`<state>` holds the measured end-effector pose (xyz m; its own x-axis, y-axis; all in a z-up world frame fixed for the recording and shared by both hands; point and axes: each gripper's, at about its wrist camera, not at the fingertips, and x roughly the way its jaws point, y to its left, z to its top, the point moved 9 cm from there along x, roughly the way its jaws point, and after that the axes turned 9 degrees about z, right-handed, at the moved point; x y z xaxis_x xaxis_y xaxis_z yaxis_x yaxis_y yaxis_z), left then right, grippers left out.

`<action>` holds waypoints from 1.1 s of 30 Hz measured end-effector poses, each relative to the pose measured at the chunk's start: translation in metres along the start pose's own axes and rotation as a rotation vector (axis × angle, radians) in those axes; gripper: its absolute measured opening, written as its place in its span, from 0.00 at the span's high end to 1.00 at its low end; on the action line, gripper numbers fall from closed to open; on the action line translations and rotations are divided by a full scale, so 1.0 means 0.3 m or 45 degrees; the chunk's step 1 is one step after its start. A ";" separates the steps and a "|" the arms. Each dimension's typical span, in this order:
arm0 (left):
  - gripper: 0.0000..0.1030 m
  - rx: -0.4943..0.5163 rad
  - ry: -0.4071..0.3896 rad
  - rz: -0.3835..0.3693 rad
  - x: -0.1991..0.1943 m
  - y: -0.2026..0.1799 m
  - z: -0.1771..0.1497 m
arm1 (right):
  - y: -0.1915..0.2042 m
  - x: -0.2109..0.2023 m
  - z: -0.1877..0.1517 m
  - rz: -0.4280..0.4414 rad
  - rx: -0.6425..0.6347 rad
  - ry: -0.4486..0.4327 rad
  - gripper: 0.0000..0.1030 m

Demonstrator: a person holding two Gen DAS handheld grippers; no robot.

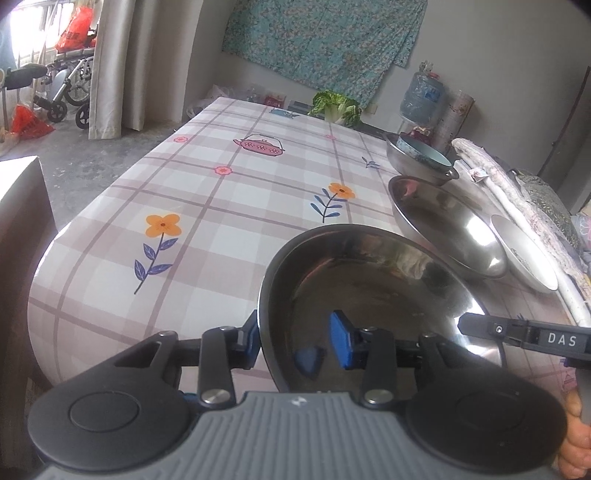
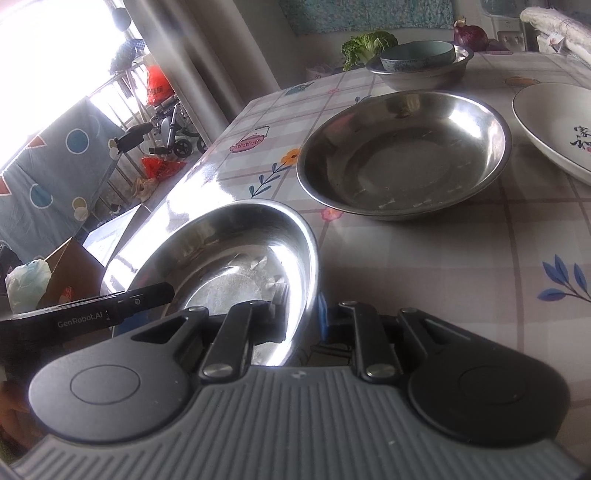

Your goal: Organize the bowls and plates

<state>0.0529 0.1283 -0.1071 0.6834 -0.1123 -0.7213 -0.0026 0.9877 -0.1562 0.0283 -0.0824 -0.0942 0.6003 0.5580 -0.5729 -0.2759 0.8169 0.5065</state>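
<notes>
A steel plate (image 1: 369, 288) is held near the table's front, tilted. My left gripper (image 1: 295, 339) is shut on its left rim, one blue pad inside and one outside. My right gripper (image 2: 301, 317) is shut on the same plate's (image 2: 229, 258) right rim. A second steel plate (image 1: 443, 221) (image 2: 402, 155) lies on the table just beyond it. A white plate (image 1: 524, 251) (image 2: 554, 125) with dark writing lies to its right. Further back, a steel bowl (image 1: 421, 166) (image 2: 421, 77) holds a pale blue bowl (image 1: 424, 149) (image 2: 417, 55).
The table (image 1: 221, 206) has a checked flowered cloth. A cabbage (image 1: 336, 107), a water jug (image 1: 423, 96) and a red onion (image 2: 471, 35) stand at the far end. A rolled towel (image 1: 517, 199) lies along the right edge. A cardboard box (image 2: 70, 277) is below the left edge.
</notes>
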 end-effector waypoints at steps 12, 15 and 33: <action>0.62 0.094 -0.009 0.068 0.026 -0.048 -0.011 | -0.057 -0.028 0.001 -0.052 0.010 -0.038 0.85; 0.62 0.121 -0.023 0.100 0.034 -0.058 -0.008 | -0.067 -0.014 -0.004 -0.058 0.021 -0.032 0.85; 0.63 0.156 -0.048 0.107 0.019 -0.094 -0.012 | -0.053 -0.024 0.004 -0.132 -0.064 -0.060 0.85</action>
<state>0.0543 0.0993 -0.1091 0.7115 -0.0265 -0.7022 0.0261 0.9996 -0.0112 0.0292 -0.0995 -0.0973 0.6616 0.4638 -0.5892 -0.2474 0.8768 0.4124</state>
